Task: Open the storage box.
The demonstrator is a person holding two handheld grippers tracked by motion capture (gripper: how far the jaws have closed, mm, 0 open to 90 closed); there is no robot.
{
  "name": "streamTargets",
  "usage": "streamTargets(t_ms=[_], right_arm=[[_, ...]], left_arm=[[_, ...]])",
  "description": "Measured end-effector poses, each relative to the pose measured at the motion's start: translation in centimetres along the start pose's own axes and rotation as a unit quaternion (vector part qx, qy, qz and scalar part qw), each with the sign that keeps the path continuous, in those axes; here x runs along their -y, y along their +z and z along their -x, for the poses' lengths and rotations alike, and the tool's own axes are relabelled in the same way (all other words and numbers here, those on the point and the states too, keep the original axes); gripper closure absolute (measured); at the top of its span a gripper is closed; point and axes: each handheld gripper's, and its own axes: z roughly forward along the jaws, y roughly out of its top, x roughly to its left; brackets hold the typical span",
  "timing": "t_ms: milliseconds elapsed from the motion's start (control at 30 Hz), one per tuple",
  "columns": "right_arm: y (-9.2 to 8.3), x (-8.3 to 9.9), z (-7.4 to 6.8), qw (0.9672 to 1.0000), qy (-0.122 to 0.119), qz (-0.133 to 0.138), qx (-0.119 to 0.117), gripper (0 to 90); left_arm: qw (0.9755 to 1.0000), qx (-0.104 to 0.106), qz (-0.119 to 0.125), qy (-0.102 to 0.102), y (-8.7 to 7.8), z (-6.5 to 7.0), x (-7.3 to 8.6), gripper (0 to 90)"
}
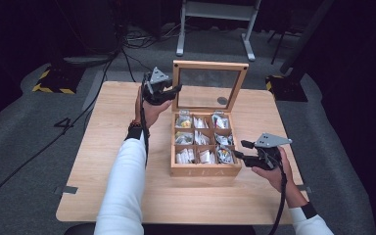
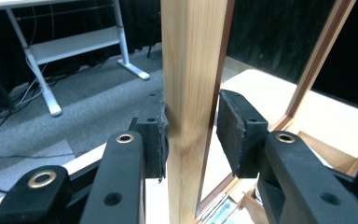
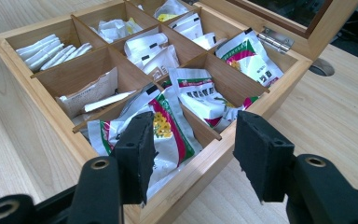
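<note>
At the table's middle [image 1: 127, 196] sits the wooden tea box [image 1: 205, 169], its glass-paned lid [image 1: 209, 85] standing upright on its hinges. Your left gripper [image 1: 169, 90] is on the lid's left frame edge: in the left gripper view the wooden frame post [image 2: 191, 93] runs between the jaws at their tightest, one pad [image 2: 161, 135] against the wood, the other pad [image 2: 230, 135] showing a thin gap on the glass side. Read this as pinching the lid frame.

Your right gripper [image 1: 242, 151] hovers at the box's near right corner, jaws spread and empty. In the right gripper view it looks down on the nearest compartment, where a white sachet with red, green and yellow print [image 3: 168, 130] lies slanted. Other compartments hold paper-wrapped tea bags [image 3: 51, 49] and similar sachets [image 3: 247, 58].

Progress, as judged: lid opened and steadied, so access is done. Picking a sachet out is not yet begun; nothing has left the box, and nothing lies on the table beside it.
</note>
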Motion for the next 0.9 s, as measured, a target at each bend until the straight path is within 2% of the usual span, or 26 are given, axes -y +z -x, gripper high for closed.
streamTargets(t_ms=[567, 700, 833, 900], right_arm=[[0.3, 0.2, -0.1, 1.0, -0.003, -0.007, -0.003, 47.9], [0.4, 0.2, -0.2, 0.9999, -0.002, -0.01, -0.003, 47.7], [0.4, 0.3, -0.2, 0.9999, -0.004, -0.01, -0.004, 47.6], [0.5, 0.3, -0.2, 0.9999, -0.003, -0.012, -0.004, 47.3]], left_arm=[[0.9996, -0.013, -0.024, -0.01, 1.4, -0.3, 1.5, 63.4], [0.9989, -0.018, -0.043, -0.008, 2.0, -0.2, 2.1, 62.5], [0.999, -0.015, -0.038, -0.017, 2.2, -0.3, 2.7, 61.9], [0.9986, -0.019, -0.046, -0.015, 2.4, -0.2, 2.9, 62.0]])
